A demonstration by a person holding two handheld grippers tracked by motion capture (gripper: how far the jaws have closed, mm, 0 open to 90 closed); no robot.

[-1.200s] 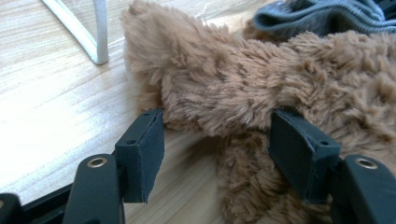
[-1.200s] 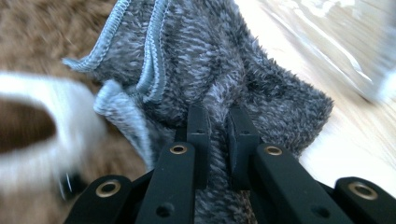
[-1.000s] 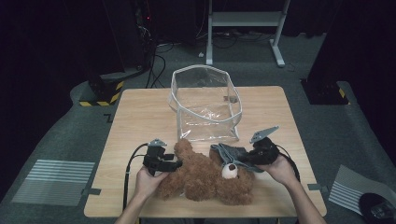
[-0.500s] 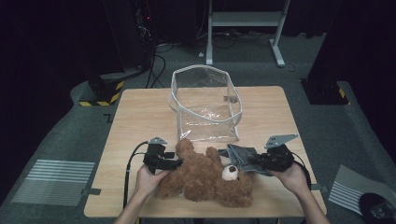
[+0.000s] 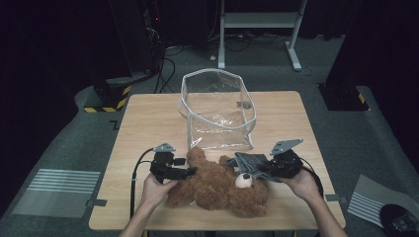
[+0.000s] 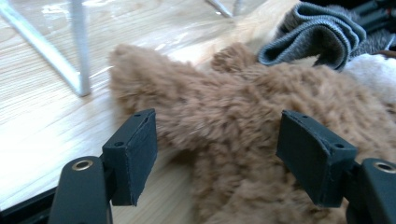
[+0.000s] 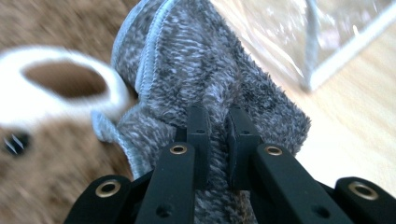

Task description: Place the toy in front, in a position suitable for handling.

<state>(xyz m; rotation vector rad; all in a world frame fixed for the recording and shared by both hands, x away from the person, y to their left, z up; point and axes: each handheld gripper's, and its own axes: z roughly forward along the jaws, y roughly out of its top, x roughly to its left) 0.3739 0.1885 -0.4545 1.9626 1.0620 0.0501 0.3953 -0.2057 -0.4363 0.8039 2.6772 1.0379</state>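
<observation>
The right gripper (image 7: 215, 122) pinches the grey cloth (image 7: 205, 70) beside the bear (image 5: 217, 185). The left gripper (image 6: 217, 154) has just been opening, its jaws astride the bear's leg without pressing. Likely step: pulling the cloth clear. Next, carry it to the bag (image 5: 217, 111) beyond, on the tabletop (image 5: 143, 123).

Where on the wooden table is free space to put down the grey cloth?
Bare wood lies left of the clear plastic bag, toward the light wooden table's left edge, and right of the bag up to the far right corner. The near middle is crowded: the brown plush bear, the grey fleece cloth and both hands.
</observation>
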